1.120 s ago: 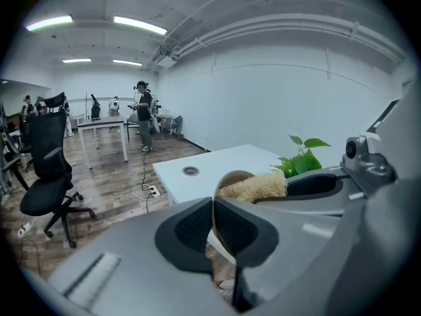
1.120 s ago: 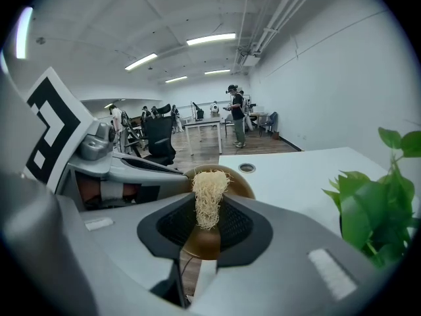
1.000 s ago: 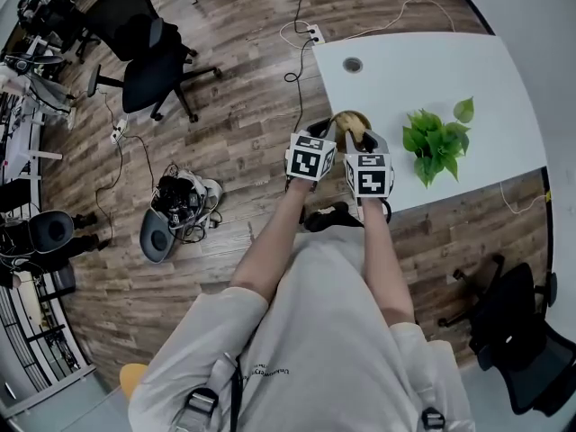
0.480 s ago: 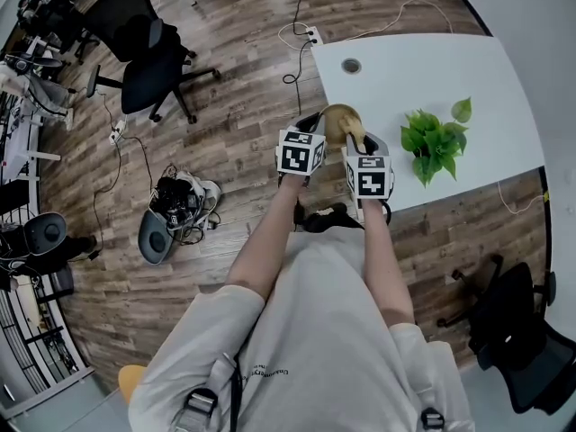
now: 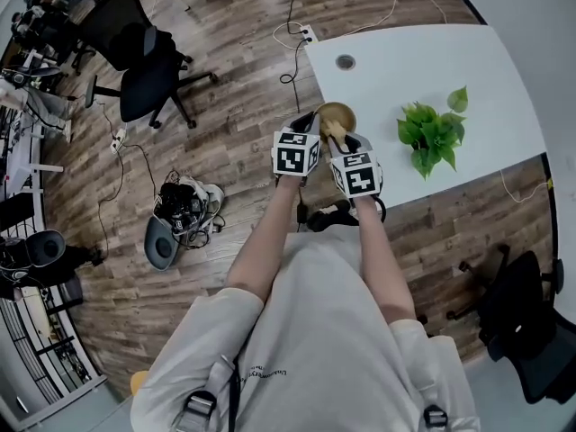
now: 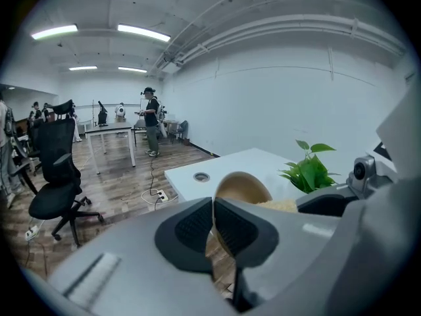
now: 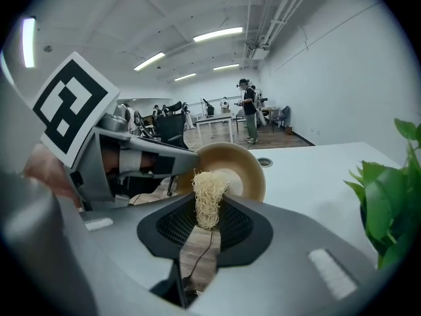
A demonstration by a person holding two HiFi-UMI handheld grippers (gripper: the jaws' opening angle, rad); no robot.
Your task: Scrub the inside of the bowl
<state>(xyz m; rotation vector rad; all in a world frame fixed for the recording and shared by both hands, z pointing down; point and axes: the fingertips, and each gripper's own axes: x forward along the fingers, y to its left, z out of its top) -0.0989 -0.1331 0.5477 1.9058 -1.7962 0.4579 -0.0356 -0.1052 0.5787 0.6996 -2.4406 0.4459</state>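
My left tool [image 6: 214, 206] is clamped on the rim of the bowl [image 6: 243, 186], with the thin wall pinched between its pads. The bowl stands tilted on edge just ahead of its tips, apparently lifted off the table [image 5: 432, 61], and its hollow faces my other side. A rim pinch like that is a weak hold, I judge, so hard strokes could twist the bowl round in the pads. I want light pressure, directed toward the pinch rather than across it.

To the right, a pale, stringy scrubber [image 7: 208, 189] sticks up from between the jaws of my right tool [image 7: 210, 209], which are squeezed onto its lower half. The free end reaches in front of the bowl's inner wall, though I cannot tell whether it touches yet. I should ease the right tool forward until the fibres bend, then sweep in small circles from the bottom out to the rim. The plant [image 5: 432, 133] sits well off to the right of that tool, out of the way
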